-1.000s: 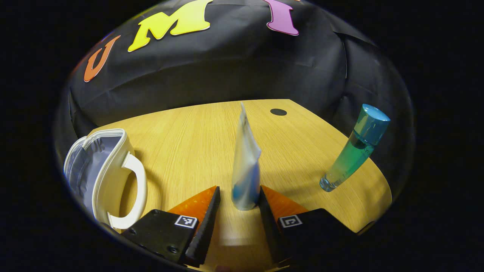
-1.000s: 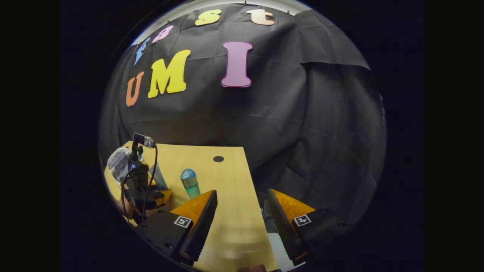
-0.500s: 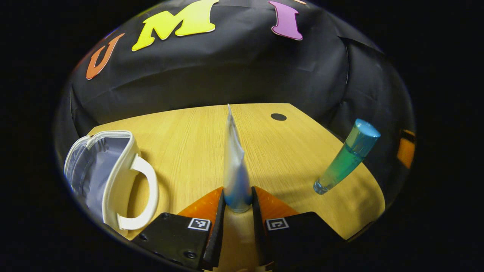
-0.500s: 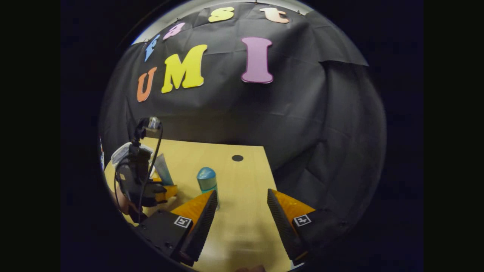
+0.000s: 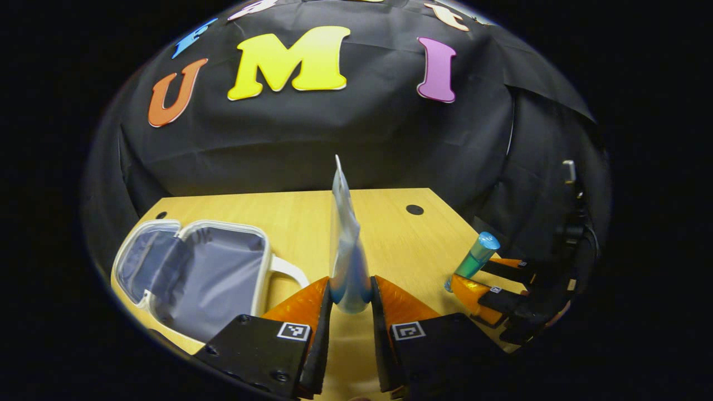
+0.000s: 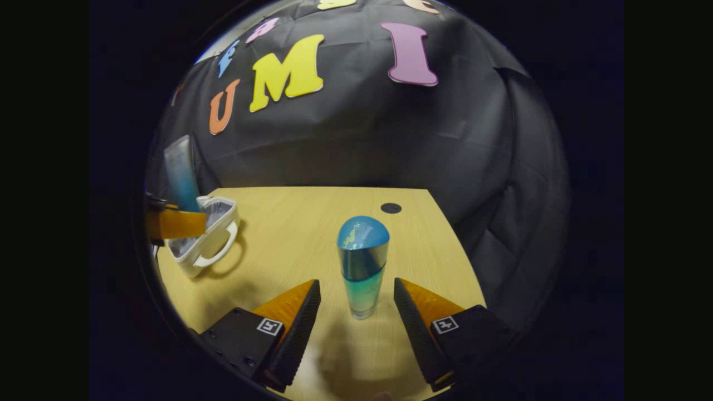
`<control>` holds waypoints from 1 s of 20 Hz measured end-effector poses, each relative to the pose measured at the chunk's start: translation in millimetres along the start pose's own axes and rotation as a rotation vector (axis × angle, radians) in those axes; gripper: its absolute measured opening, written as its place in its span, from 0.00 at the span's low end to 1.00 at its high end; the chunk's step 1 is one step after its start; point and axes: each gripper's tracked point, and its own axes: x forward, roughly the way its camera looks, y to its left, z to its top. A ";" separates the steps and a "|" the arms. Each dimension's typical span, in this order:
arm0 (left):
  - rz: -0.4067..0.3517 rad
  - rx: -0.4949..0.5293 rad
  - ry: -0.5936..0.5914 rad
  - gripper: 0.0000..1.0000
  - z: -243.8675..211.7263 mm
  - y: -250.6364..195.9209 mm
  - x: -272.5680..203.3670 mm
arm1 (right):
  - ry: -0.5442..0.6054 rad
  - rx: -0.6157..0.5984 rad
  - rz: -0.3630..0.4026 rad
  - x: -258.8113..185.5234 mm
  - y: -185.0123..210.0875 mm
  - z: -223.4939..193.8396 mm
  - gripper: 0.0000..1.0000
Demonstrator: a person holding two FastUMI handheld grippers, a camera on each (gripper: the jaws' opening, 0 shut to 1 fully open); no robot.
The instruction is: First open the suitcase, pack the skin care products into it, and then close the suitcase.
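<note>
Left tool [image 5: 351, 312]: fingers closed together on the lower end of a white-and-blue tube [image 5: 345, 245], one finger pressing each side. The tube stands upright out of the grip, its flat crimped end uppermost, lifted off the tabletop [image 5: 390, 234].

Suitcase [image 5: 195, 273]: small, white-rimmed, grey-lined, lying open on the tabletop, ahead and to the left of the left tool. Its handle [image 5: 287, 270] points toward that tool's left finger. In the right gripper view the suitcase [image 6: 209, 236] sits far to the left of the right tool, with the left tool's orange finger [image 6: 175, 223] and the tube [image 6: 181, 175] above its near edge.

Right tool [image 6: 356, 309]: fingers apart, one to each side of a blue-capped bottle of green liquid [image 6: 362, 262]. Gaps show between both fingers and the bottle. The bottle stands upright on the tabletop [image 6: 312, 223], just ahead of the fingertips. In the left gripper view the same bottle [image 5: 473, 259] lies to the right of the left tool, between the right tool's fingers [image 5: 473, 289].
</note>
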 end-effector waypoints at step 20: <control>0.163 -0.087 0.401 0.39 -114.4 237.7 -21.2 | -0.041 0.114 -0.020 -78.0 42.0 58.2 0.36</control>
